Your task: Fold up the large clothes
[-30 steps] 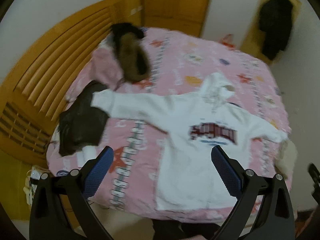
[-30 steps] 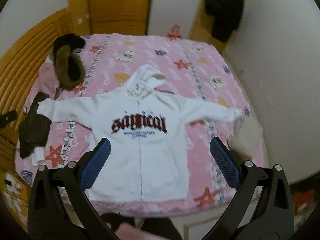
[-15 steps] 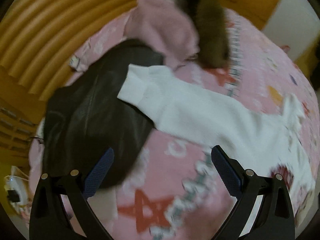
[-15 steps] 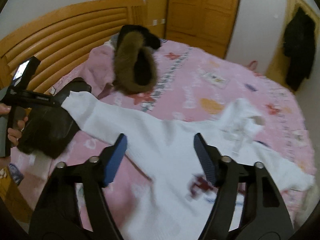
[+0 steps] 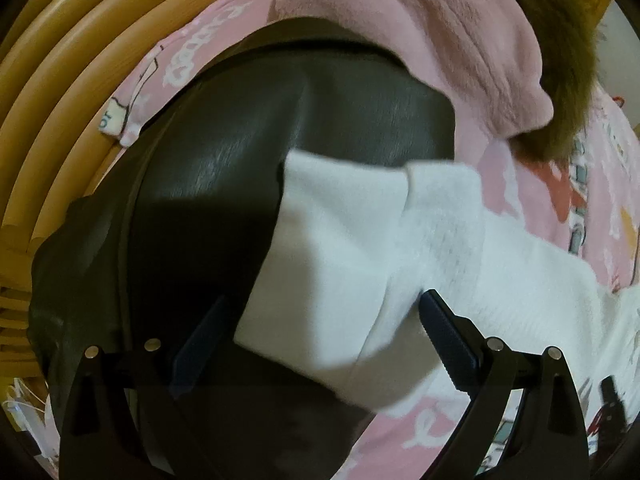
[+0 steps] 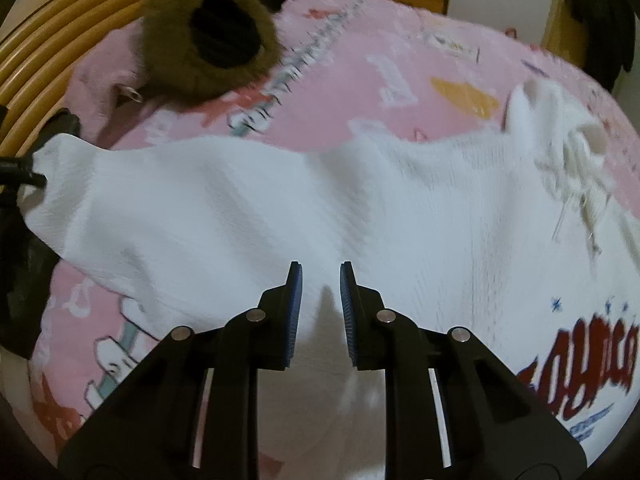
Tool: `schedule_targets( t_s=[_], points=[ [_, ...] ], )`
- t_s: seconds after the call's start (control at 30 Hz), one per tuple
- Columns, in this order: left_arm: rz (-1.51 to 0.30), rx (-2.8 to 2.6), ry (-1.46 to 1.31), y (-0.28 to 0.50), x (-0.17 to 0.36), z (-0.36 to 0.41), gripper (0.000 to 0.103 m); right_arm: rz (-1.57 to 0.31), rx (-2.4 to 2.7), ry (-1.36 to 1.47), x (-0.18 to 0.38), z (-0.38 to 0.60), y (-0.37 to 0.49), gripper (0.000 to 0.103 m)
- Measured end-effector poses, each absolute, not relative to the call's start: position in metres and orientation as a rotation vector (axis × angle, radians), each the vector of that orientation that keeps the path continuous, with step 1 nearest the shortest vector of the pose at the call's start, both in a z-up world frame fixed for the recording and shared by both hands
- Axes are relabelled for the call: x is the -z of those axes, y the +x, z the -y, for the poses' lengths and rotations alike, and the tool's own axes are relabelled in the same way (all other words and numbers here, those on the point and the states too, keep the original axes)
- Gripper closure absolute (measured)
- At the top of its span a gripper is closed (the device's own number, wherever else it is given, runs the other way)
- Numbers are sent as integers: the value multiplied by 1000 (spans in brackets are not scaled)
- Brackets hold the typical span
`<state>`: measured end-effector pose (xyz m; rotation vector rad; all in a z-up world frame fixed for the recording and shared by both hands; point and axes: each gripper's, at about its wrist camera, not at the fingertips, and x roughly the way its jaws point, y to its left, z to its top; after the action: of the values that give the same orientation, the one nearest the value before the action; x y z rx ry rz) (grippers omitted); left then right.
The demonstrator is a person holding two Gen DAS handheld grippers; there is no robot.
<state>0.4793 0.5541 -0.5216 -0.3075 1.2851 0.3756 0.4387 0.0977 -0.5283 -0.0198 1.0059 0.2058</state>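
On the pink bedspread point(image 6: 360, 64) the white hoodie point(image 6: 400, 208) lies flat, its cuff point(image 5: 332, 248) between the wide-open left gripper point(image 5: 316, 340) at 6 o'clock, so it may also snag the black jacket point(image 5: 208, 184) underneath, while the right gripper point(image 6: 320, 312) has just been narrowing onto a sleeve pinch that might slip.

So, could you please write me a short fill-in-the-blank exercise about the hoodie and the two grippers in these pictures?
1. The cuff of the white hoodie sleeve lies on a ____ garment.
2. The left gripper has its fingers spread to either side of the sleeve's ____.
3. The fabric between the fingers of the right gripper is ____ in colour.
4. The bed sheet is mostly ____.

Missing words: black; cuff; white; pink
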Motion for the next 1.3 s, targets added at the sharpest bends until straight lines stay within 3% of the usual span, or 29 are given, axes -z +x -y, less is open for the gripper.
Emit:
schedule_targets(
  t_s=[0.03, 0.13, 0.33, 0.7, 0.93, 1.1, 1.3],
  points=[
    [-1278, -365, -311, 480, 518, -553, 28, -1014, -200, -19, 534, -96, 440, 84],
    [-1292, -324, -334, 484, 514, -542, 57, -1046, -179, 10, 543, -84, 438, 84],
    [-1229, -303, -280, 478, 485, -502, 94, -1064, -194, 5, 547, -74, 430, 84],
    [-948, -28, -305, 441, 364, -363, 95, -1131, -215, 153, 590, -53, 445, 84],
    [-873, 286, -294, 407, 301, -226, 95, -1101, -260, 310, 564, -14, 432, 84],
    [-888, 443, -301, 395, 297, -134, 95, -1045, -194, 341, 531, 57, 411, 84],
    [-957, 524, -338, 386, 339, -22, 95, -1015, -37, 331, 512, 180, 390, 84]
  ],
)
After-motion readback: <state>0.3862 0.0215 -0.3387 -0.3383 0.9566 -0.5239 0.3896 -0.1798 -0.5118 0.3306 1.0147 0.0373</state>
